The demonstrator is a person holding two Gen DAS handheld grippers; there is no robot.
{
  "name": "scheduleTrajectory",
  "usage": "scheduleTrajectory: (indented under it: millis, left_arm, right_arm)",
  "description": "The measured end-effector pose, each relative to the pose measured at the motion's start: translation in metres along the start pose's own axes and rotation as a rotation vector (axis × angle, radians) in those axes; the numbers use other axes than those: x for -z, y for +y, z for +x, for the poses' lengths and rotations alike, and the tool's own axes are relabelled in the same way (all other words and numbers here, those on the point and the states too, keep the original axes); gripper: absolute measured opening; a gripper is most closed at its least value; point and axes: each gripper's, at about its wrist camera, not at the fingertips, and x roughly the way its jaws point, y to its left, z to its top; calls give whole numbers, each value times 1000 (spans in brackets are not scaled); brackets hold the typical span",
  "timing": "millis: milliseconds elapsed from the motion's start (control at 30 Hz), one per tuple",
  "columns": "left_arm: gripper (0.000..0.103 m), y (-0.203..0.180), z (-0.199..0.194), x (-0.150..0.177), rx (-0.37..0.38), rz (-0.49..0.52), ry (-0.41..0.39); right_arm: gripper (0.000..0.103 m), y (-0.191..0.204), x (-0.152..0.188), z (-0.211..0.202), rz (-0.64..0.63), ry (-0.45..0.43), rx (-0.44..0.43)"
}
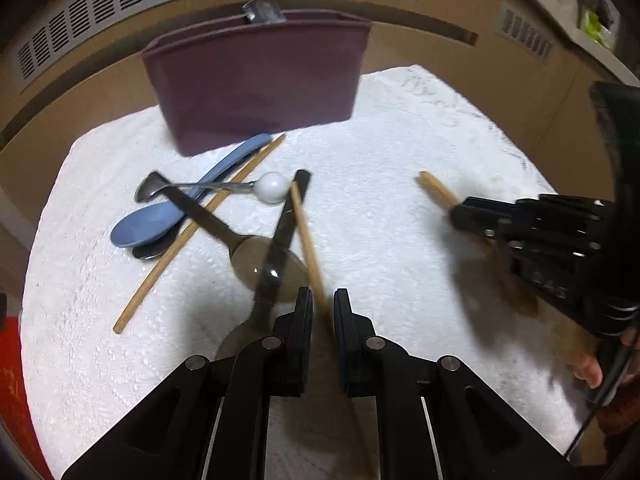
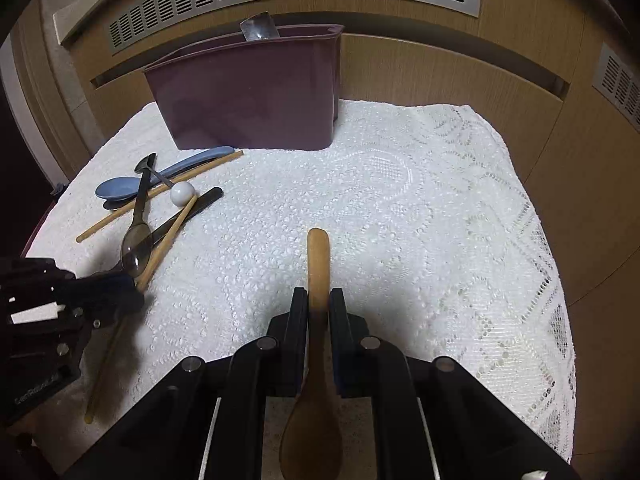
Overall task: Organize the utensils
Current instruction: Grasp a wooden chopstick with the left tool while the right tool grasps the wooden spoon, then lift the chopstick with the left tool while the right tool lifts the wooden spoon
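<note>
In the left wrist view the left gripper (image 1: 323, 300) is clenched on a chopstick (image 1: 307, 240), which runs up from between its pads toward a white ball (image 1: 271, 188) at the end of a thin metal spoon (image 1: 192, 189). Just left of the chopstick a dark-handled spoon (image 1: 280, 236) lies crossed over a smoky clear spoon (image 1: 260, 264); further left a blue spoon (image 1: 160, 222) rests on another dark spoon bowl, with a second chopstick (image 1: 192, 236) lying slantwise across the heap. All this sits on a white lace cloth (image 1: 380, 200) covering the worktop. Behind the heap stands a maroon bin (image 1: 256, 80), upright, with a shiny utensil end (image 1: 262, 10) poking above its rim. To the right the right gripper (image 1: 456, 212) grasps a wooden spoon (image 1: 436, 190), its handle tip sticking out toward the middle of the cloth, well apart from the heap. In the right wrist view the right gripper (image 2: 318, 300) is closed tight on the wooden spoon (image 2: 318, 264), handle pointing forward toward the bin (image 2: 248, 100) and bowl hanging back beneath the camera. The cloth (image 2: 420, 220) between spoon and bin is bare. At the left edge the left gripper (image 2: 136, 286) holds its chopstick (image 2: 168, 236) beside the clear spoon (image 2: 136, 244), with the blue spoon (image 2: 120, 189), the ball (image 2: 182, 193) and the other chopstick (image 2: 160, 196) beyond, close to the bin's front wall.
</note>
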Motion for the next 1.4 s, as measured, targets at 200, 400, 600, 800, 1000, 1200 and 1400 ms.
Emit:
scheduleTrajectory:
  millis: [200,400,600,800,1000,1200,1400]
  left_arm:
    - [11,9,8,-7,45,-33,29]
    - [11,10,9,-9,69,-42,38]
    - [12,4,15,-18,55,-30,39]
    - [12,1,29,-37,29,-6,36]
    - [11,-4,31,-44,6,34,64]
    - [6,7,5,-23,138,-66,18]
    - [6,11,-12,0,168,-88,45]
  right_arm:
    - [12,-3,0,4,26,16,-52]
    - [15,0,-9,13,15,37,-53]
    - [15,2,-18,20,-19,41,-43]
    - [11,-4,-12,12,-24,15,-21]
    - [11,-8,-10,-1,-24,-20,-32]
    - [11,-11,-13,-21,-7,-63,-68]
    - [11,-9,-11,-31,-18,-65,-59]
